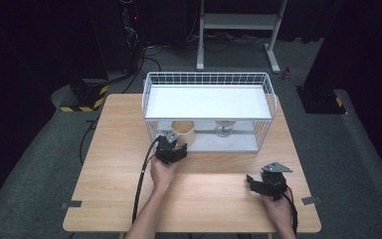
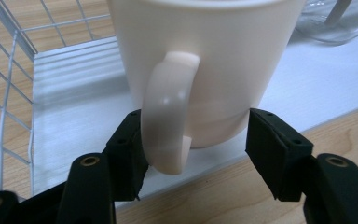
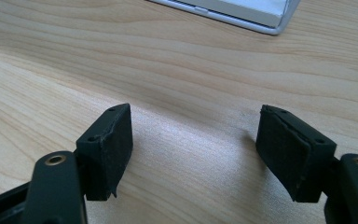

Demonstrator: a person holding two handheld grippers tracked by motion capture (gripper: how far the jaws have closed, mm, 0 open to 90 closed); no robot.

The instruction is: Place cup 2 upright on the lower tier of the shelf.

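Observation:
A cream mug [image 1: 184, 132] stands on the lower shelf of a white wire rack [image 1: 209, 79], at its front left. In the left gripper view the mug [image 2: 205, 56] is close up, its handle [image 2: 168, 107] turned toward me. My left gripper [image 2: 198, 154] has the handle between its jaws: the left pad [image 2: 128, 154] touches it, while the right pad [image 2: 272, 149] stands apart with a gap. In the high view, the left gripper [image 1: 177, 149] sits at the rack's front edge. My right gripper [image 1: 252, 181] hovers open over bare wood at the front right, nothing between its pads [image 3: 107, 144].
A clear glass [image 1: 224, 129] stands on the same shelf, right of the mug. The rack's upper shelf [image 1: 206, 102] overhangs both. The wooden table [image 1: 119, 149] carries the rack at its far middle. Cables trail from both grippers toward the front edge.

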